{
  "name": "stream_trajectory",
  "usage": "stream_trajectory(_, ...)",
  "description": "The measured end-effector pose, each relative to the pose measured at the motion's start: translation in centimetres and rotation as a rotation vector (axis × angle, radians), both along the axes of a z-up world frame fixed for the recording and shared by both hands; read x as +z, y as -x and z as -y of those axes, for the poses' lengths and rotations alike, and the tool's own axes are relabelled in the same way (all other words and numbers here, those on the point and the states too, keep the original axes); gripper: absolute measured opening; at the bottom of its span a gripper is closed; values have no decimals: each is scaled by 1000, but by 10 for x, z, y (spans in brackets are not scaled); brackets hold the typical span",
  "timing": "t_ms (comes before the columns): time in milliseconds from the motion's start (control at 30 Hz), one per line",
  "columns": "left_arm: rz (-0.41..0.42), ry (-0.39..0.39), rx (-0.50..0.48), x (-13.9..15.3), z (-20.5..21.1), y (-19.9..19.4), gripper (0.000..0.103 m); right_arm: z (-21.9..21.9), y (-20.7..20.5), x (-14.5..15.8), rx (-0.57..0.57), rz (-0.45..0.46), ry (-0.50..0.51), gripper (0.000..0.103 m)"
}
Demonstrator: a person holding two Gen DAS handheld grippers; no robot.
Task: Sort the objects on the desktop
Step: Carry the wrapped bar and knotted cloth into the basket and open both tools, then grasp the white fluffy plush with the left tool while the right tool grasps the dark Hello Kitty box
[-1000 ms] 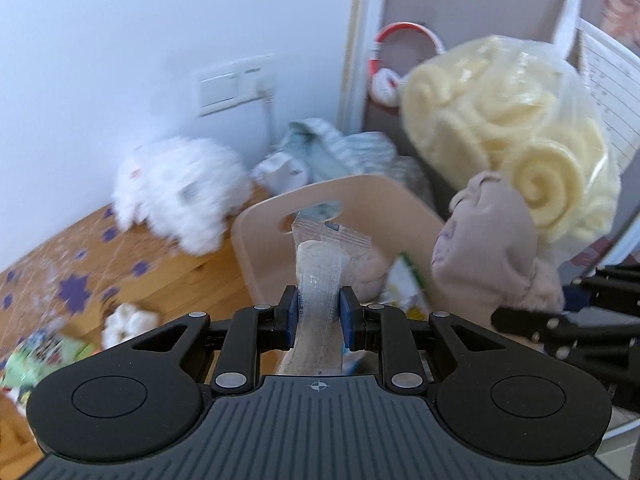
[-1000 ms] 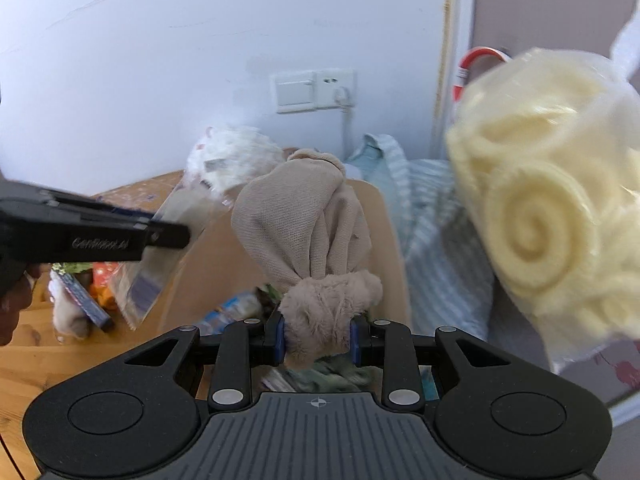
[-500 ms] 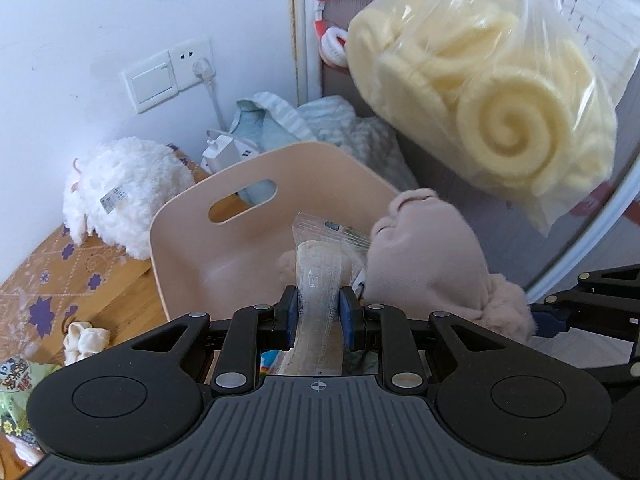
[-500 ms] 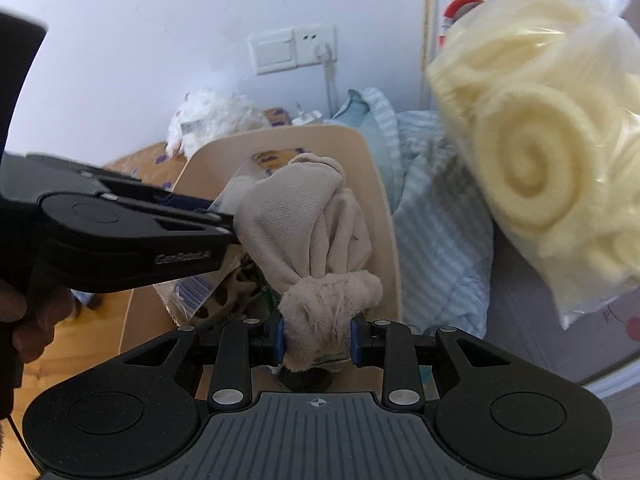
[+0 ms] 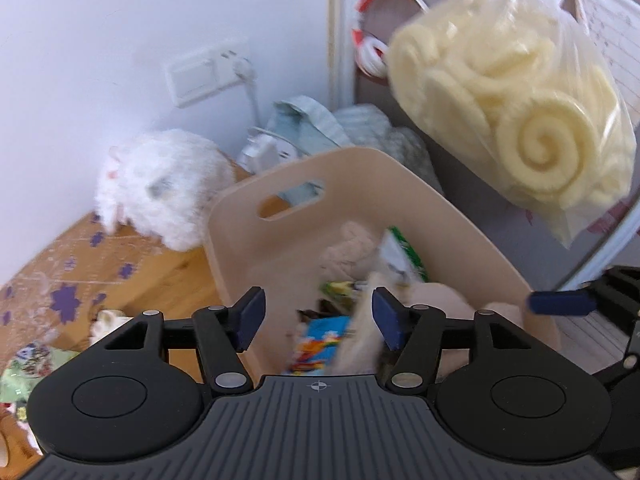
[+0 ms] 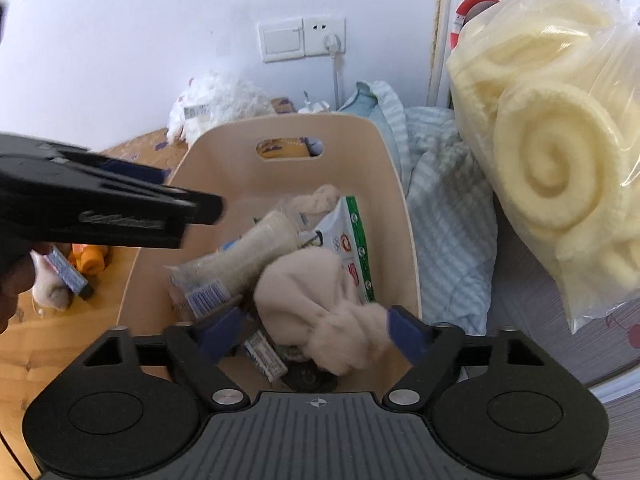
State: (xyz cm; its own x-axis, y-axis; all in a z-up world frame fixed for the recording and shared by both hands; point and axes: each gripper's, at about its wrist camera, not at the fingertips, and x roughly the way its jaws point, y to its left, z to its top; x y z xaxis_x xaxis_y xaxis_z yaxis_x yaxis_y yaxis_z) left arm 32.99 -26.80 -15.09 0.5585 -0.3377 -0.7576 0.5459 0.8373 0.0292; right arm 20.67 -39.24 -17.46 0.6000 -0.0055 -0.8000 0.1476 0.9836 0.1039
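Right wrist: one bin (image 6: 404, 216), two packets (image 6: 236, 256).

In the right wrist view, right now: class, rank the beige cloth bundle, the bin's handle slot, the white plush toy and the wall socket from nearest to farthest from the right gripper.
1. Beige cloth bundle: between the opening jaws of the right gripper, inside the bin.
2. Handle slot: in the bin's far wall.
3. White plush toy: beyond the bin, to the left.
4. Wall socket: on the wall, highest in the picture.
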Motion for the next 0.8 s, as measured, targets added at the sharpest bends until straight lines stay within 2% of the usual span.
stream_trajectory(167, 32, 12, 93, 7, -45, -3, 61, -20, -11, 13, -22, 57, 19, 100)
stream_trajectory(267, 26, 5, 164, 7, -84, -8, 62, -46, -21, 24, 21, 100, 52, 103)
stream_trajectory(433, -3, -10, 300, 1, -156, -16, 63, -99, -42, 31, 122, 129, 39, 103)
stream_trajectory(567, -19, -12, 396, -5, -216, -14, 64, -145, -59, 24, 210, 100, 64, 103)
stream_trajectory(800, -73, -24, 492, -24, -287, -13, 64, -210, -83, -8, 291, 0, 39, 103)
